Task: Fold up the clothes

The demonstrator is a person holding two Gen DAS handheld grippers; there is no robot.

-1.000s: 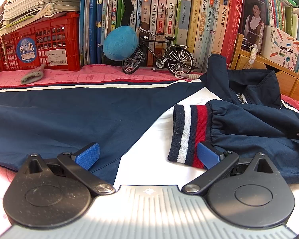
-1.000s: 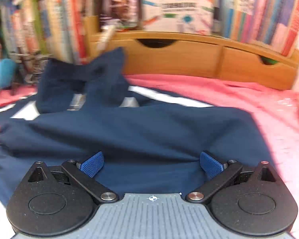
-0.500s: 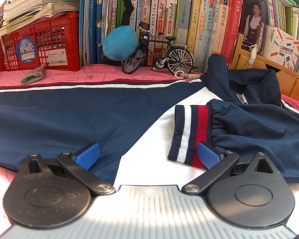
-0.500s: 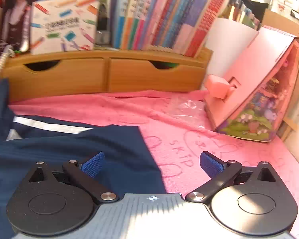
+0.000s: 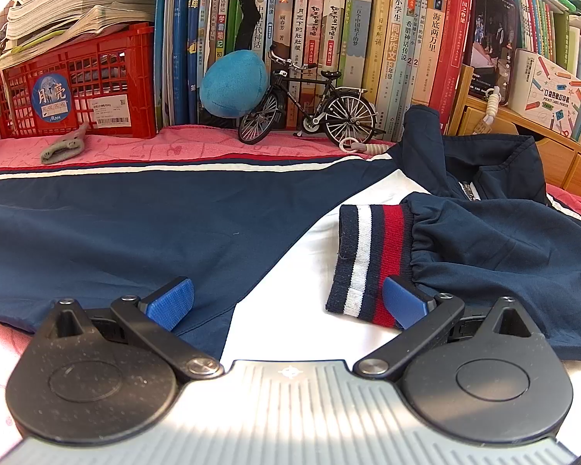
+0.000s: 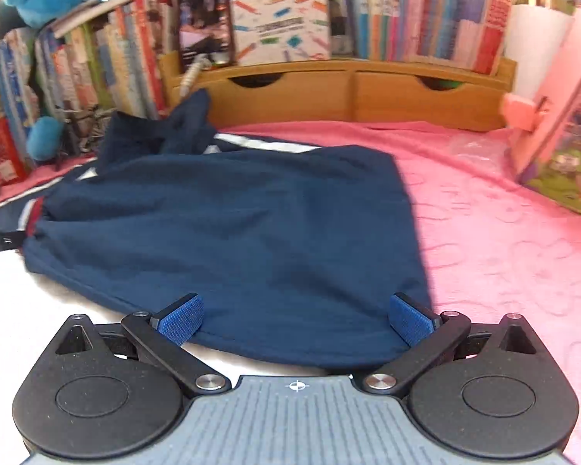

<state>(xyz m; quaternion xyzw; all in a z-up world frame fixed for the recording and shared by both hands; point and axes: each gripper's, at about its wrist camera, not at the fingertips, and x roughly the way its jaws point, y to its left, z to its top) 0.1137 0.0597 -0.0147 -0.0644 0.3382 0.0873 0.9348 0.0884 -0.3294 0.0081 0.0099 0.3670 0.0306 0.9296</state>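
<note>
Navy jacket lay part-folded, one sleeve across it; both grippers' jaws gaped empty; next fold needed a square, smooth crease.

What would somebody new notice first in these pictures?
Probably the navy jacket spread across the pink cover, with one sleeve folded in so its striped cuff lies on the white panel. Behind it, a toy bicycle and blue plush ball stand before the books.
</note>
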